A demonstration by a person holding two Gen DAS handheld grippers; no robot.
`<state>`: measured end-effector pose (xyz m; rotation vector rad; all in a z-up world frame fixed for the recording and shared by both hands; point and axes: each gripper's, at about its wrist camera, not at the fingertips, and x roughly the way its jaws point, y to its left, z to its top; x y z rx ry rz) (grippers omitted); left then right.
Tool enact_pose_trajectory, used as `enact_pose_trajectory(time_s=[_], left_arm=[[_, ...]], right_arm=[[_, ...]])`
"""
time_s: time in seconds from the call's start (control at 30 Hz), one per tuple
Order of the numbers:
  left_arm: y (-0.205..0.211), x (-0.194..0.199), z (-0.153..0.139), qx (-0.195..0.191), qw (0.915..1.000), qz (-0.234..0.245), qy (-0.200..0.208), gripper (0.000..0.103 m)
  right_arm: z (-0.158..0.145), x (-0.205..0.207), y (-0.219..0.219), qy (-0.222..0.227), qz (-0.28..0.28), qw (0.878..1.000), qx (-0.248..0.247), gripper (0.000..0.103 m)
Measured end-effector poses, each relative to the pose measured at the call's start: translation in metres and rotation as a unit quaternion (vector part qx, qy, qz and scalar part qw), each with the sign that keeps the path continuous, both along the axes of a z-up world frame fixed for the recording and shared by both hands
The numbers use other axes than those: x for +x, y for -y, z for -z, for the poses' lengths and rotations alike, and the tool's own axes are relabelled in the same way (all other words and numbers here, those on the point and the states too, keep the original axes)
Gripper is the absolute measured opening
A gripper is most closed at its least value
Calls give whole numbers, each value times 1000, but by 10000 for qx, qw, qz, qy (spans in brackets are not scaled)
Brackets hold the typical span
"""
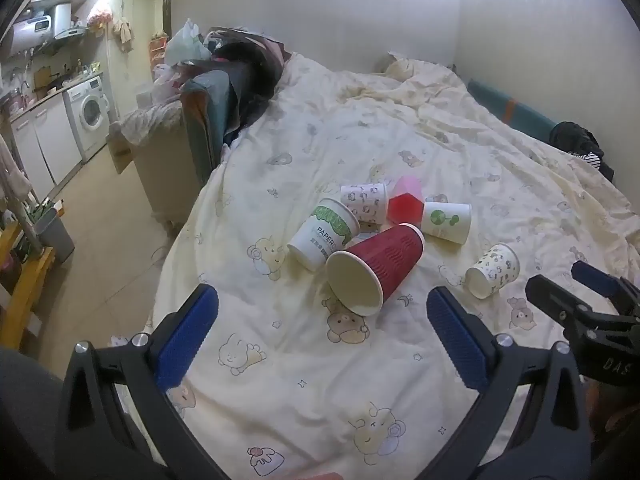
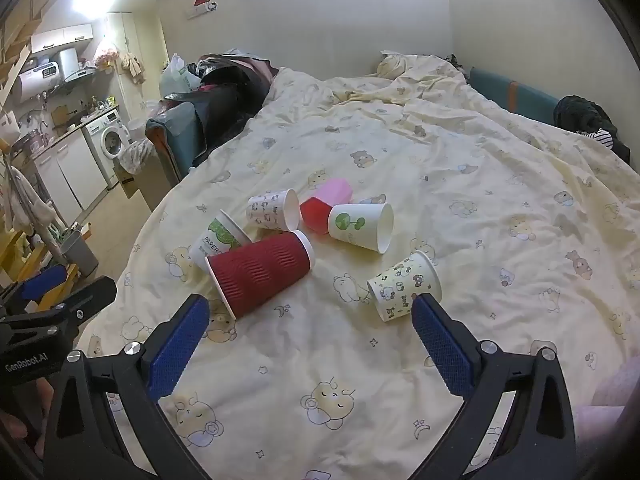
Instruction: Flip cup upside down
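Observation:
Several cups lie on their sides on the bed. A dark red ribbed paper cup [image 1: 378,270] [image 2: 262,270] lies nearest, mouth toward the left gripper. Around it lie a white "PAPER" cup with green print [image 1: 324,234] [image 2: 216,240], a cartoon-print cup [image 1: 365,200] [image 2: 274,210], a pink plastic cup [image 1: 406,202] [image 2: 326,204], a white cup with a green logo [image 1: 447,222] [image 2: 362,226], and another cartoon-print cup [image 1: 494,270] [image 2: 404,286]. My left gripper [image 1: 322,336] is open and empty, short of the red cup. My right gripper [image 2: 310,338] is open and empty, its right fingertip near the cartoon cup.
The cups rest on a cream bear-print duvet [image 1: 320,380] [image 2: 480,200]. The bed edge drops to the floor on the left. Clothes and bags [image 1: 240,64] pile at the far left of the bed; dark clothing [image 2: 588,120] lies at the far right. A washing machine [image 1: 90,114] stands beyond.

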<state>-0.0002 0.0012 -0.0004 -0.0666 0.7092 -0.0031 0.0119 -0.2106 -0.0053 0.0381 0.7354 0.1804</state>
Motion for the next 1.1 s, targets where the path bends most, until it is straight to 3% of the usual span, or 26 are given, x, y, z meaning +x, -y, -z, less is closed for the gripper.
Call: enact_pose_trajectory(time_s=[1.1], left_arm=[[-4, 1, -1, 30, 10000, -23, -44, 103]], right_arm=[[1, 0, -1, 31, 5, 10000, -7, 103]])
